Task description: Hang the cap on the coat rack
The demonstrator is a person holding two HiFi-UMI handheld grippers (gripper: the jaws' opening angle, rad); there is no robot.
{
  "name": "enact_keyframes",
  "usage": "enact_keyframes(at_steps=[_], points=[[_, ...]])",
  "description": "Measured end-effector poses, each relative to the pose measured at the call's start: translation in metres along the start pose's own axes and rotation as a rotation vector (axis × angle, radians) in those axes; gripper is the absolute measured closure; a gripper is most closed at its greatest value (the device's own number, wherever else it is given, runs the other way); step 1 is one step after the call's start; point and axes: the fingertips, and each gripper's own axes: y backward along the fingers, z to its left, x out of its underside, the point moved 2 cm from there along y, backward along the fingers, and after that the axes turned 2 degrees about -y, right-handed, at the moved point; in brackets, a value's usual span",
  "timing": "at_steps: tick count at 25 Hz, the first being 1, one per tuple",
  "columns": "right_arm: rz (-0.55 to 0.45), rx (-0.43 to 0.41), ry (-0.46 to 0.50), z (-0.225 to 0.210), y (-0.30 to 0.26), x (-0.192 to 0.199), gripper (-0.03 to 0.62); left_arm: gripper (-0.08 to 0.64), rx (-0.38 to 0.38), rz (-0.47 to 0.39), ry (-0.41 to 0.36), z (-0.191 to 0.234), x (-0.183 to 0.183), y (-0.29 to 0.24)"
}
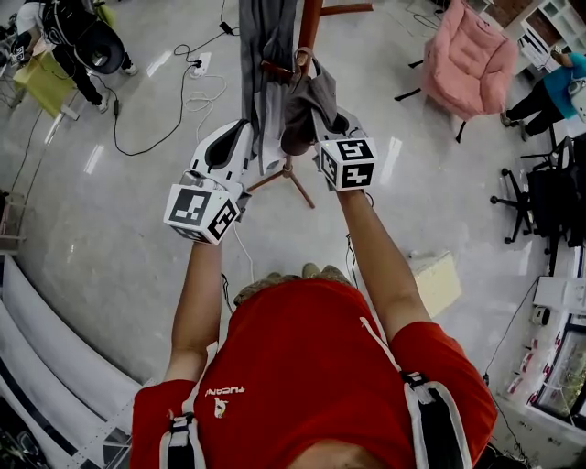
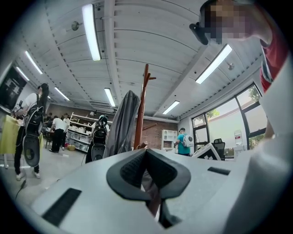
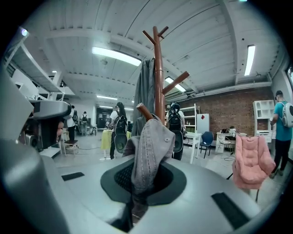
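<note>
A grey cap [image 3: 151, 137] is draped over a low peg [image 3: 139, 109] of the brown wooden coat rack [image 3: 158, 68]. My right gripper [image 3: 142, 176] is shut on the cap's lower edge. From the head view, the cap [image 1: 307, 105] hangs against the rack pole [image 1: 309, 23], with the right gripper [image 1: 330, 124] just below it. My left gripper [image 1: 240, 133] is beside it on the left, close to a grey coat [image 1: 261, 55] on the rack. The left gripper [image 2: 146, 153] has its pads together and holds nothing I can see.
The rack's legs [image 1: 288, 179] spread on the shiny floor. A pink padded chair [image 1: 467, 55] stands at the back right, next to a person in teal [image 1: 558, 87]. A black office chair [image 1: 540, 197] is at the right. Cables [image 1: 156, 137] lie on the floor at the left.
</note>
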Motion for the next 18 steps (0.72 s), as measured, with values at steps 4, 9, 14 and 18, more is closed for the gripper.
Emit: enact_keyframes(at_steps=[4,9,14,18], points=[[0.02,-0.001,0.009,-0.008,-0.008,0.012,0.558,0.552,-0.009,0.017,-0.01,-0.003,0.002,-0.005],[0.031,-0.023,0.049,-0.012,-0.01,0.024,0.552,0.552,-0.032,0.037,-0.014,-0.009,0.005,-0.005],[0.037,-0.065,0.054,-0.011,-0.014,0.028,0.476,0.551,-0.053,0.047,-0.02,-0.008,0.007,-0.004],[0.058,-0.124,0.056,-0.01,-0.008,0.032,0.38,0.552,-0.07,0.048,-0.02,-0.014,0.007,-0.003]])
